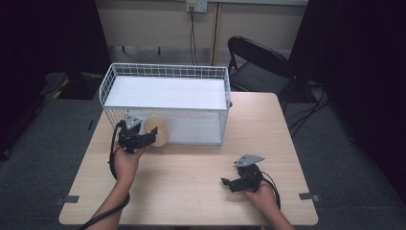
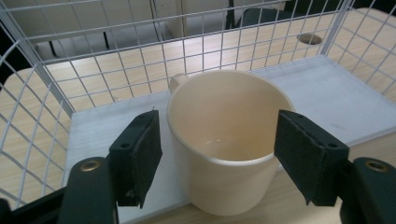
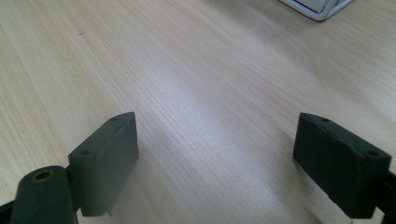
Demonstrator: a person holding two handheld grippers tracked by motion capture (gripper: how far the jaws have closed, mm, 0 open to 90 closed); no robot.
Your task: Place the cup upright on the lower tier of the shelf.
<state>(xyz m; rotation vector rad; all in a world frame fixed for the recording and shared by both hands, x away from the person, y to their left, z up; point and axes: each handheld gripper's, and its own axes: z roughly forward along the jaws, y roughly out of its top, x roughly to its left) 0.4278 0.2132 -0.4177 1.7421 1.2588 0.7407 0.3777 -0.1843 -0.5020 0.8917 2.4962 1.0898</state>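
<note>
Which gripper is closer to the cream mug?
Left. The left gripper has its open jaws either side of the cream mug; the right gripper rests far off on the table.

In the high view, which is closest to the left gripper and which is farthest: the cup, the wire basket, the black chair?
From the left gripper:
1. Cup, right at the jaws, by the basket's front left corner.
2. Wire basket, just behind the cup, at the back of the table.
3. Black chair, past the table's far right corner.
</note>
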